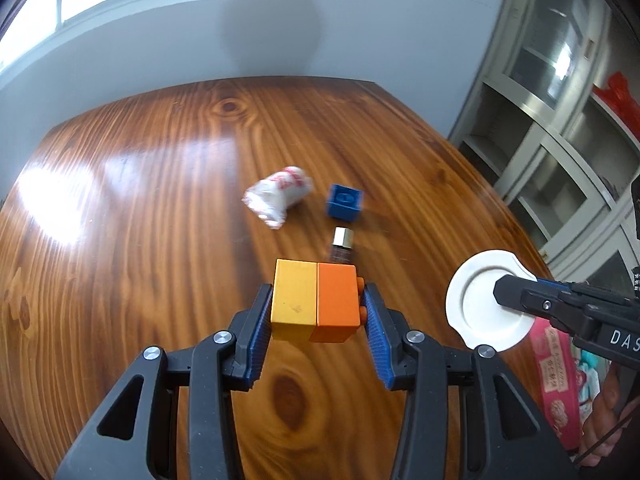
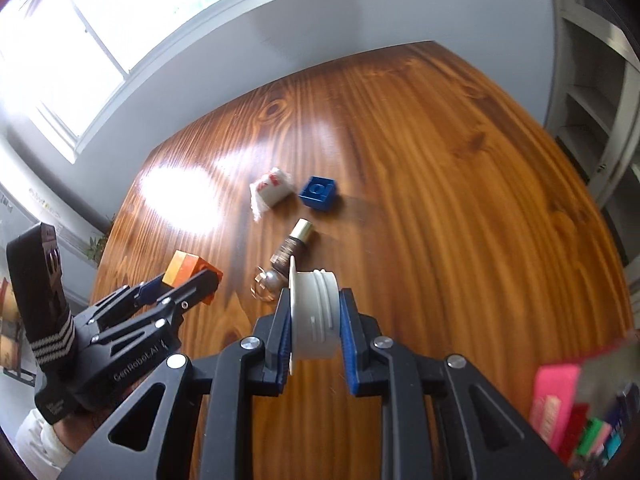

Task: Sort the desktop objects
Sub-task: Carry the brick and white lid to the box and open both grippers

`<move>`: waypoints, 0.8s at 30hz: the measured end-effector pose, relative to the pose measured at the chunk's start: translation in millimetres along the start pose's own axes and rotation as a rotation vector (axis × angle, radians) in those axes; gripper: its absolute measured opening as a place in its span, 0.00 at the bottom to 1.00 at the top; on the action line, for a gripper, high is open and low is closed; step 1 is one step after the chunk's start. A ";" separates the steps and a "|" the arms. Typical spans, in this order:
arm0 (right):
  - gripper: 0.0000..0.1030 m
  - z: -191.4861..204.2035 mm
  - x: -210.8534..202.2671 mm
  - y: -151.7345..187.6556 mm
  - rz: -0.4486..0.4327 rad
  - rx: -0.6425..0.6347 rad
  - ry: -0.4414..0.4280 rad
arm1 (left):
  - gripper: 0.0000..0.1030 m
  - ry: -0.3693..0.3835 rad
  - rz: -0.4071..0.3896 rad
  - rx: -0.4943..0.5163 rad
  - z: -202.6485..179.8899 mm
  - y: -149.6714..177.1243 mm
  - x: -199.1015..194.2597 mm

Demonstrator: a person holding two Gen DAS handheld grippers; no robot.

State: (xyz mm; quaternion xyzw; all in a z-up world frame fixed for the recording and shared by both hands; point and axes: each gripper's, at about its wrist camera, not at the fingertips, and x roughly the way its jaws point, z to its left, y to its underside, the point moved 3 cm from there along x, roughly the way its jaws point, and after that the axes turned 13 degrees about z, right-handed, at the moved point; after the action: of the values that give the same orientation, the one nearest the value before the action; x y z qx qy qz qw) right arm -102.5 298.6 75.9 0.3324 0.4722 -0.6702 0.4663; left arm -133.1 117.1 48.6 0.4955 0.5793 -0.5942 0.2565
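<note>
My left gripper [image 1: 316, 312] is shut on a yellow-and-orange block [image 1: 314, 306] and holds it above the wooden table [image 1: 160, 220]. It also shows at the left of the right wrist view [image 2: 188, 280], with the block [image 2: 188, 268]. My right gripper [image 2: 314, 320] is shut on a white spool [image 2: 314, 316]; in the left wrist view the spool [image 1: 480, 304] is at the right. On the table lie a white crumpled packet [image 1: 278, 196], a blue block [image 1: 344, 202] and a small brown bottle with a gold cap [image 1: 342, 246].
A silver key ring with a ball [image 2: 266, 282] lies near the bottle [image 2: 292, 246]. Pink and colourful packages [image 2: 560, 408] sit at the near right. A white shelf unit [image 1: 560, 120] stands right of the table. A window is behind.
</note>
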 end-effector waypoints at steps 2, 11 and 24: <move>0.23 -10.7 -12.0 12.7 -0.015 0.009 0.015 | 0.45 0.007 -0.002 0.018 -13.3 3.1 -4.3; 0.23 -63.0 -57.7 65.0 -0.047 0.070 0.056 | 0.45 0.052 -0.005 0.111 -92.3 23.3 -20.9; 0.23 -154.2 -114.0 139.6 -0.076 0.176 0.127 | 0.45 0.116 0.014 0.246 -220.8 56.1 -27.3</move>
State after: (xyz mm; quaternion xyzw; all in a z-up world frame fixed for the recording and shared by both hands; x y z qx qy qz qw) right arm 68.6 462.8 80.4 0.3957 0.4524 -0.7037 0.3788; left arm -9.1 306.9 84.3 0.5606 0.5126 -0.6293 0.1642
